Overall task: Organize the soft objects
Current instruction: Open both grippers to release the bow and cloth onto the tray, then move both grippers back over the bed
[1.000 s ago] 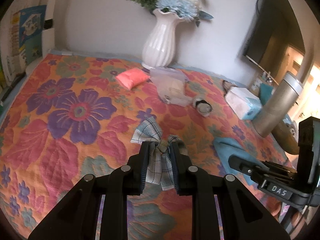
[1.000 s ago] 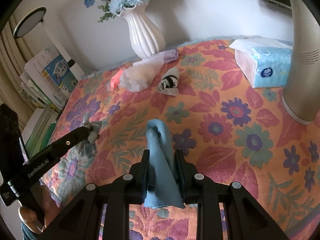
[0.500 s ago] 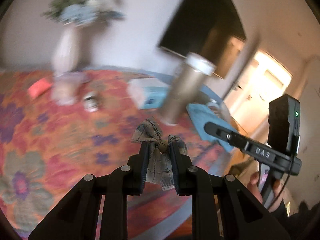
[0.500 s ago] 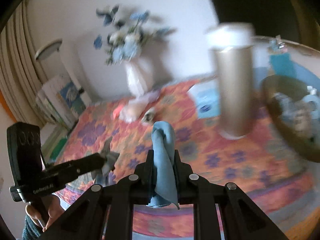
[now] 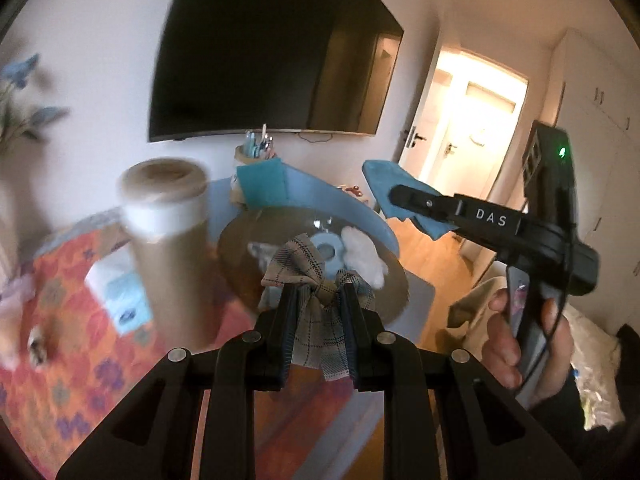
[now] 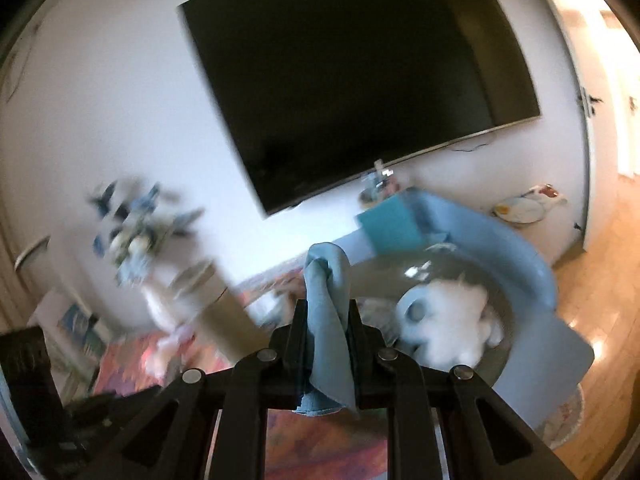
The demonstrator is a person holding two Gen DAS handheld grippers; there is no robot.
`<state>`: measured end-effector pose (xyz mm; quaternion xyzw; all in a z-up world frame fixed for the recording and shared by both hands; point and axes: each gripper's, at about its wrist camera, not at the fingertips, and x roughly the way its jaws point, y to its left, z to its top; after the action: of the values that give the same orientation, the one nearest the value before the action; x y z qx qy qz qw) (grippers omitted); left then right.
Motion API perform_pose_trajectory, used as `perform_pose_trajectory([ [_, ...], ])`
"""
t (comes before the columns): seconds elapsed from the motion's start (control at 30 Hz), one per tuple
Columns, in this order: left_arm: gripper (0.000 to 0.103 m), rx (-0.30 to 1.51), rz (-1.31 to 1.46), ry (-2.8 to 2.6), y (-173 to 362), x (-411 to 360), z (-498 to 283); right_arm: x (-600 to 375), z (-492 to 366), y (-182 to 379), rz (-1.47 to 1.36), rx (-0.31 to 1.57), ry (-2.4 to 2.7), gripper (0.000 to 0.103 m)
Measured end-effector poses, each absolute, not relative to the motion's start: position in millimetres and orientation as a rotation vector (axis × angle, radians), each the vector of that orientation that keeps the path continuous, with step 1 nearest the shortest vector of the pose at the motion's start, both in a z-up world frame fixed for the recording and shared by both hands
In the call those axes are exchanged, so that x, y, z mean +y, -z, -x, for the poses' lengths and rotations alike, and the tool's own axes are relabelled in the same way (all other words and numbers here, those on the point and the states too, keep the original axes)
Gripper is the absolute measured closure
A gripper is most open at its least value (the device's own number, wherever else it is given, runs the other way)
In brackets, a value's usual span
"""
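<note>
- Much of my left-side view is smeared by blur: the vase flowers (image 6: 132, 220), the tissue box (image 5: 120, 296) and the tan cylinder (image 5: 168, 248) show no detail.
- My left gripper (image 5: 319, 300) pinches the plaid cloth (image 5: 316, 280), bunched between its jaws and hanging below them, in front of a round brown bowl (image 5: 240, 248).
- My right gripper (image 6: 327, 312) clamps the blue cloth (image 6: 330, 320), which pokes above the jaws and drapes under.
- A hand (image 5: 524, 344) grips the right tool's handle; both grippers tilt down toward the bowl with white fluffy items (image 6: 456, 328).
</note>
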<state>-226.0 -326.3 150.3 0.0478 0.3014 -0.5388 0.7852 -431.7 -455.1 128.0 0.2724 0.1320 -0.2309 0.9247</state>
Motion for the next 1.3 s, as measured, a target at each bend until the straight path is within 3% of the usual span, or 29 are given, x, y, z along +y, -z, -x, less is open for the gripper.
perform_pose_trajectory([
  [0.23,0.082,0.591,-0.211,1.047,-140,-394,211,-520,370,-118,-0.599,0.43,0.471,0.087],
  [0.3,0.068,0.553,-0.258,1.011,-133,-404,212,-537,357,-110,-0.621,0.469,0.447,0.083],
  [0.47,0.059,0.602,-0.305,1.065,-117,-418,215,-564,343,-86,-0.739,0.55,0.383,0.08],
  [0.53,0.044,0.589,-0.319,1.066,-118,-412,223,-560,351,-84,-0.743,0.529,0.387,0.067],
  [0.57,0.034,0.576,-0.32,1.064,-119,-410,226,-556,358,-85,-0.73,0.518,0.406,0.049],
  [0.6,0.031,0.547,-0.315,1.067,-123,-400,235,-551,364,-87,-0.717,0.499,0.425,0.038],
  [0.87,0.03,0.473,-0.303,1.017,-149,-315,267,-463,416,-118,-0.531,0.346,0.348,0.033],
  [1.0,0.022,0.45,-0.259,0.858,-161,-243,259,-387,423,-137,-0.373,0.261,0.21,0.012],
  [1.3,0.022,0.448,-0.221,0.297,-167,-92,187,-226,328,-164,-0.103,0.344,0.036,0.001],
])
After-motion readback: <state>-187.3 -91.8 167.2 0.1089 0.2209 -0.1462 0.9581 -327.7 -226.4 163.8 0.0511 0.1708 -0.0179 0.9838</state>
